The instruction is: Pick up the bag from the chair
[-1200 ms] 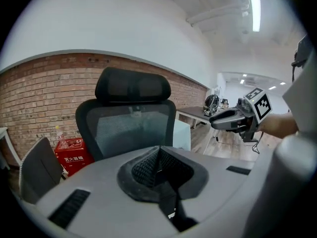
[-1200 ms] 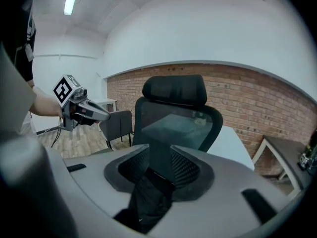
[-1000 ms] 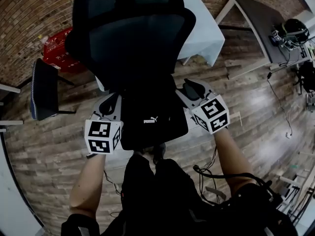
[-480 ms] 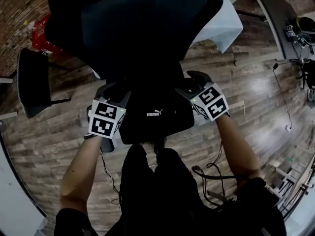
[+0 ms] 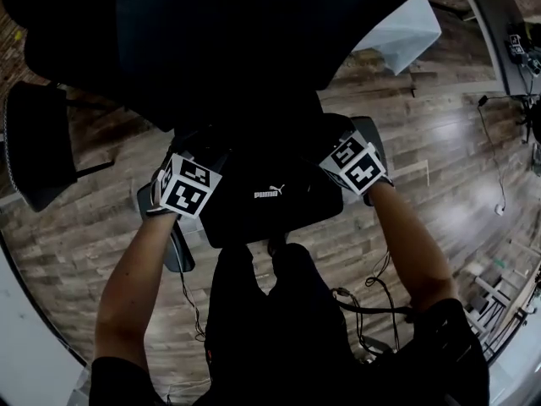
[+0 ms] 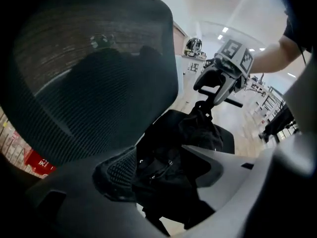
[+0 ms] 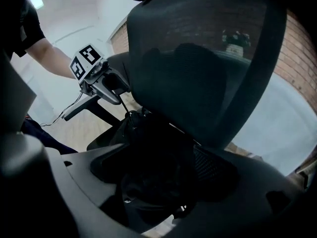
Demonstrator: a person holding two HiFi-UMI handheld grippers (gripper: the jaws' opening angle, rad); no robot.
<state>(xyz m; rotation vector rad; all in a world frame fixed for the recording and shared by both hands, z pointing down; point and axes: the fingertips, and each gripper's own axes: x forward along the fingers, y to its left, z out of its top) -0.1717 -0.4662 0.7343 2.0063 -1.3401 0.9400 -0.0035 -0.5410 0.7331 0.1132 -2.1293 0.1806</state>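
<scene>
A black bag [image 5: 266, 194] with a white logo lies on the seat of a black mesh-backed office chair [image 5: 211, 41]. My left gripper [image 5: 201, 161] is at the bag's left end and my right gripper [image 5: 331, 140] at its right end. Both have just been opening their jaws. In the left gripper view the crumpled bag [image 6: 161, 170] sits between the spread jaws, with no pad pressing on it. The right gripper view shows the bag [image 7: 151, 175] in the same way between that gripper's open jaws. Each gripper view also catches the other gripper across the bag.
Grey armrests [image 5: 173, 248] stick out on both sides of the seat. A second black chair [image 5: 30, 142] stands to the left and a white-covered table [image 5: 404, 30] at the back right. Cables [image 5: 372, 294] trail over the wooden floor by the person's legs.
Both grippers have sunk toward the seat, staying at the bag's two ends. The head view has come closer to the chair, whose back now fills the top.
</scene>
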